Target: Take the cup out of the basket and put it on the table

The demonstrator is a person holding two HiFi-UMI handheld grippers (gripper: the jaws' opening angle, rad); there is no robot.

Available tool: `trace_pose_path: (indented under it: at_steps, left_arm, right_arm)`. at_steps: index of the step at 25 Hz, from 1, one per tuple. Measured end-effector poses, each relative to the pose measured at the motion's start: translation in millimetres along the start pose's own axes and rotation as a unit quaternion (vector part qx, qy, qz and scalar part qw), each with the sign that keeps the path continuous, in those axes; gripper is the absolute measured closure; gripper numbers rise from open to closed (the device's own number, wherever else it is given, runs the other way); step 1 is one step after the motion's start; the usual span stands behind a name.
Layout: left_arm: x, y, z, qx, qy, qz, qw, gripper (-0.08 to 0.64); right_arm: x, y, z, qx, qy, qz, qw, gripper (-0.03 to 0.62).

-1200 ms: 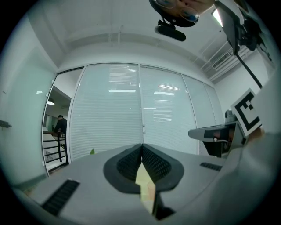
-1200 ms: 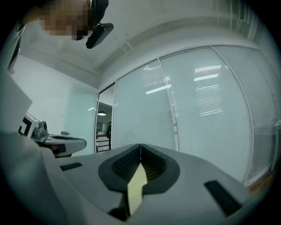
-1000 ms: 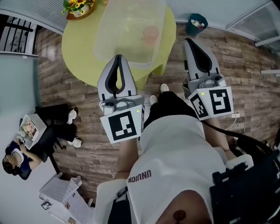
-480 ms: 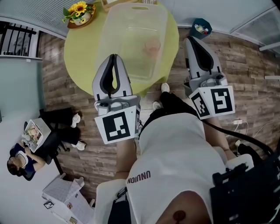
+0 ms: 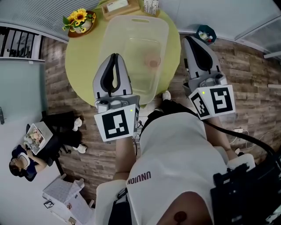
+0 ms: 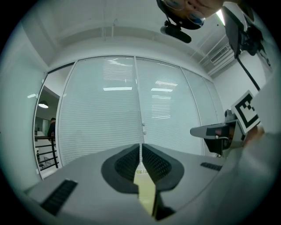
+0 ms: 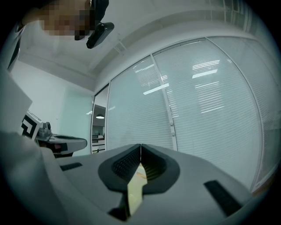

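In the head view a pale pink cup (image 5: pixel 152 59) sits inside a clear plastic basket (image 5: pixel 117 40) on a round yellow-green table (image 5: pixel 85 57). My left gripper (image 5: pixel 115 57) hangs over the table's near edge, just left of the basket's near end, jaws shut and empty. My right gripper (image 5: pixel 188 39) is off the table's right side, above the wood floor, also shut and empty. Both gripper views point at glass blinds, with the left gripper (image 6: pixel 141 147) and the right gripper (image 7: pixel 140 147) showing tips pressed together.
A sunflower pot (image 5: pixel 80 19) stands at the table's far left edge, a small box (image 5: pixel 116 6) and a holder (image 5: pixel 150 6) at its far edge. A teal bin (image 5: pixel 205 33) is on the floor at the right. A black chair (image 5: pixel 59 127) and a seated person (image 5: pixel 19 160) are at left.
The view has shifted so the table and basket sit lower and more fully in frame. Both grippers stay shut and keep about the same pose; the left one now reaches over the table edge.
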State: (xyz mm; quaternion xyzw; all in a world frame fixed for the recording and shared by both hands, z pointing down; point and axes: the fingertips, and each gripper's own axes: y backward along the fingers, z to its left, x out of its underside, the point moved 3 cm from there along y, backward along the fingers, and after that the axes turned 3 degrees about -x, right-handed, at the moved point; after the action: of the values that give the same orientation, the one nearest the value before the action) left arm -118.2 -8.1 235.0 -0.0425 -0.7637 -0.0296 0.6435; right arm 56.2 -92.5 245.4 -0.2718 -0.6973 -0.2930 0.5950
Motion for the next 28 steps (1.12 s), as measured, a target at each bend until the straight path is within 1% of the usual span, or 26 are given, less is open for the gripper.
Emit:
trace_pose_path:
  at_steps: [4,6,7,9,12,14,16,21,24,28]
  left_arm:
    - [4.4,-19.9,-9.6,0.004,0.005,0.017,0.9998,0.545]
    - [9.1,-25.9,-7.9,0.006,-0.003,0.021,0.9998,0.539]
    - [12.7,-28.1,-5.8,0.009,-0.010,0.024,0.9996,0.522]
    - [21.6,-32.2,-2.0,0.020,-0.021,0.034,0.9990,0.490]
    - [30.5,-40.0,-0.2,0.037,-0.022,0.049,0.9979,0.489]
    - [35.8,-45.7,-2.3,0.050,-0.029,0.059,0.9965,0.489]
    - [42.6,-51.6,-5.2,0.069,-0.031,0.072,0.9946,0.489]
    - [63.2,-67.5,-5.3,0.111,-0.012,0.105,0.9882,0.489]
    - [76.3,-76.5,-6.9,0.136,-0.014,0.122,0.9831,0.489]
    - [95.6,-86.8,-13.0,0.168,-0.023,0.148,0.9744,0.489]
  right_arm:
    - [2.7,-6.4,-14.9,-0.005,-0.005,0.005,1.000,0.572]
    - [5.8,-8.9,-17.5,-0.005,-0.008,0.008,1.000,0.572]
    - [7.3,-9.8,-17.2,-0.005,-0.010,0.010,1.000,0.572]
    - [10.0,-10.2,-15.9,-0.005,-0.013,0.014,1.000,0.572]
    - [13.1,-10.4,-17.8,0.002,-0.018,0.018,1.000,0.572]
    - [14.7,-10.4,-20.8,0.010,-0.022,0.019,1.000,0.572]
    - [15.5,-11.2,-22.8,0.017,-0.025,0.020,0.999,0.572]
    - [16.3,-19.3,-18.3,0.028,-0.028,0.024,0.999,0.572]
    - [18.5,-24.5,-16.7,0.034,-0.027,0.027,0.999,0.572]
    - [20.8,-31.3,-15.1,0.041,-0.024,0.031,0.998,0.572]
